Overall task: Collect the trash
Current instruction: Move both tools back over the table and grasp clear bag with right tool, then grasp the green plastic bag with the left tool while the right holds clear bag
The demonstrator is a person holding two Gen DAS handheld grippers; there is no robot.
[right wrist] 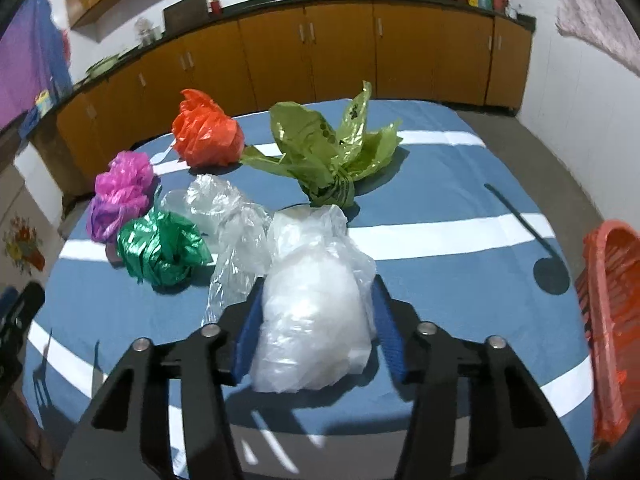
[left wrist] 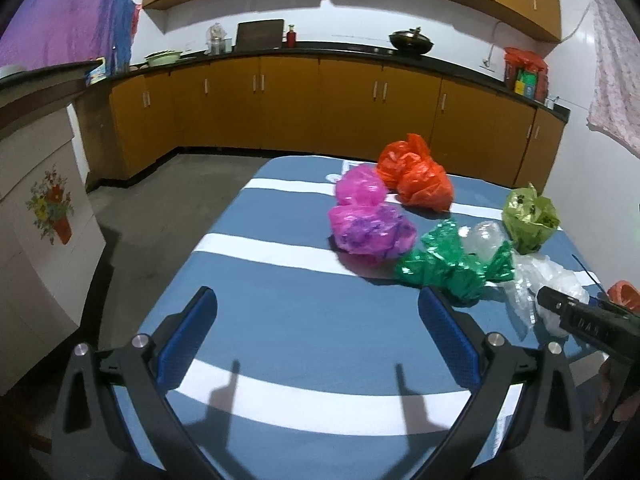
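- Left wrist view: my left gripper (left wrist: 318, 334) hangs over the blue-and-white striped tablecloth (left wrist: 280, 312), jaws spread wide with nothing between them. Crumpled plastic bags lie ahead and to the right: a pink-purple bag (left wrist: 370, 228), an orange bag (left wrist: 416, 178), a green bag (left wrist: 448, 264), an olive bag (left wrist: 530, 220) and a clear bag (left wrist: 548, 292). My right gripper (left wrist: 592, 320) reaches in at the right edge, at the clear bag.
- Right wrist view: my right gripper (right wrist: 316, 312) has its blue pads on either side of a clear bag (right wrist: 316, 304) near the table's front edge, the pads at its flanks and seemingly pressing in. A second clear bag (right wrist: 228, 216) lies just behind it, beside the green bag (right wrist: 162, 248); the olive bag (right wrist: 328, 152), orange bag (right wrist: 208, 132) and pink-purple bag (right wrist: 120, 200) sit farther back. An orange basket (right wrist: 612, 320) stands at the table's right edge, likely the place for the trash.
- Handling, as I judge it: the bag looks light, soft and slick, likely to squash or slip. Best taken across its bunched middle, where the film is thickest, rather than by a loose flap.
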